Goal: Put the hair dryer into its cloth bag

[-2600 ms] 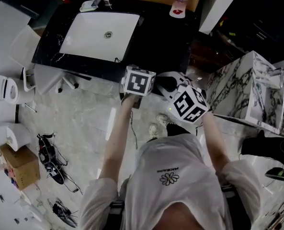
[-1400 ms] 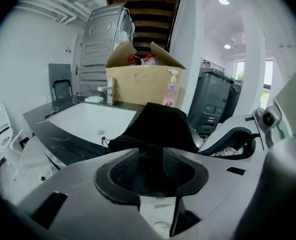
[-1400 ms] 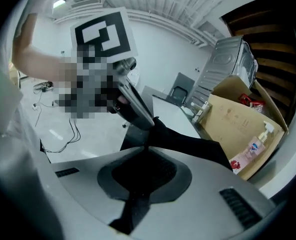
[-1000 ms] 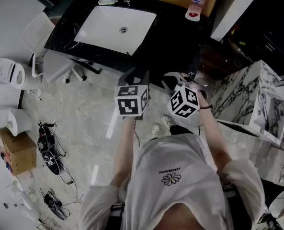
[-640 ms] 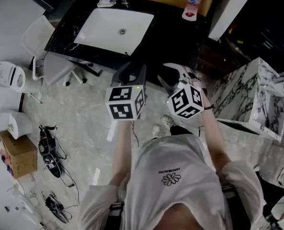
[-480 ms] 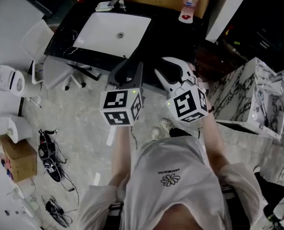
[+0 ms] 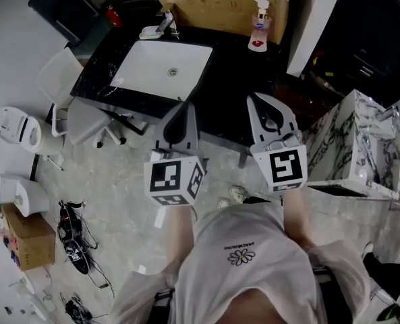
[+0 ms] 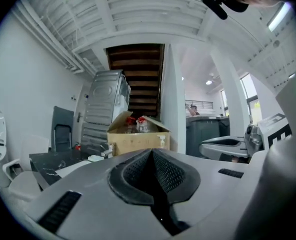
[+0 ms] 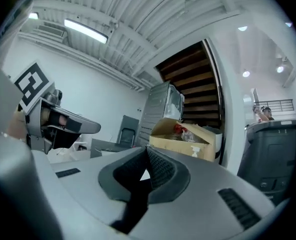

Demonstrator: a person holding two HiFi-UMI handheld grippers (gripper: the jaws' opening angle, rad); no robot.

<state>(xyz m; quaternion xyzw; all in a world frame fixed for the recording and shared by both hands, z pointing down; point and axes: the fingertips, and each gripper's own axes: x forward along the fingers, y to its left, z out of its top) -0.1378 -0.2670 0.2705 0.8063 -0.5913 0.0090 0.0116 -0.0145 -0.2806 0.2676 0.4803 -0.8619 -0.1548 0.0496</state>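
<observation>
No hair dryer and no cloth bag shows in any view. In the head view my left gripper [image 7: 180, 111] and my right gripper [image 7: 264, 102] are held up side by side, pointing level over the near edge of the black counter [image 7: 233, 79]. Both have just been closing and are now shut, with nothing between the jaws. In the left gripper view the pads [image 8: 162, 171] meet in a tight seam at the left gripper [image 8: 151, 152]. The right gripper view shows the same at the right gripper [image 9: 147, 153].
A white sink [image 7: 162, 69] is set in the counter, with a faucet [image 7: 162, 22], a soap bottle [image 7: 258, 25] and an open cardboard box [image 7: 220, 5] behind it. A white chair [image 7: 68, 96] stands at the left, a marble-patterned block [image 7: 355, 147] at the right, and shoes [image 7: 75, 238] lie on the floor.
Both grippers have risen and tipped up from pointing downward to level. Their jaws, open half a second ago, are shut now with nothing in them.
</observation>
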